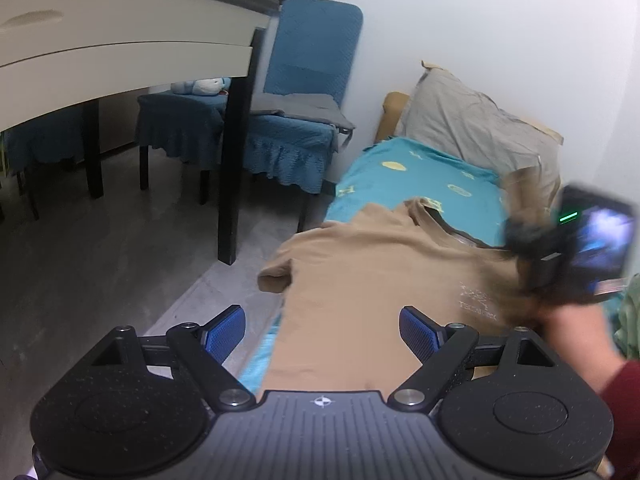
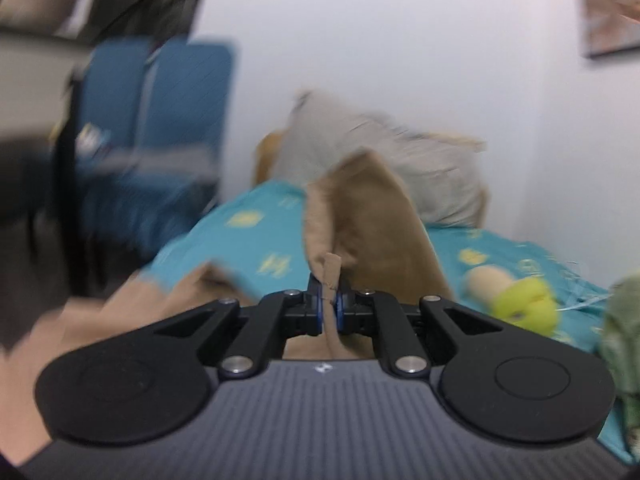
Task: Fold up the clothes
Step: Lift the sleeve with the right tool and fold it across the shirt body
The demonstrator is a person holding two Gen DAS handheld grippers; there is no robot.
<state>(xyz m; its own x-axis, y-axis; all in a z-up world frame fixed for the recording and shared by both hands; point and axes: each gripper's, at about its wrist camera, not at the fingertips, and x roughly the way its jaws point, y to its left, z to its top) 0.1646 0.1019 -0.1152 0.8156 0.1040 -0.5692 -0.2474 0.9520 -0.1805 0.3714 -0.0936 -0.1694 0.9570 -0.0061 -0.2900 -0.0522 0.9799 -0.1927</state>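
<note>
A tan T-shirt (image 1: 360,276) lies spread on the teal bed sheet (image 1: 420,172), its left sleeve hanging over the bed edge. My left gripper (image 1: 322,330) is open and empty, its blue pads either side of the shirt's lower body. My right gripper (image 2: 329,304) is shut on a fold of the tan T-shirt (image 2: 372,220) and holds it lifted above the bed; that view is blurred by motion. The right gripper also shows in the left wrist view (image 1: 532,248), blurred, at the shirt's right side.
A grey pillow (image 1: 480,124) lies at the head of the bed by the white wall. Blue-covered chairs (image 1: 304,92) and a white table with black legs (image 1: 120,40) stand left of the bed. A yellow plush toy (image 2: 524,300) and green cloth (image 2: 624,336) lie on the right.
</note>
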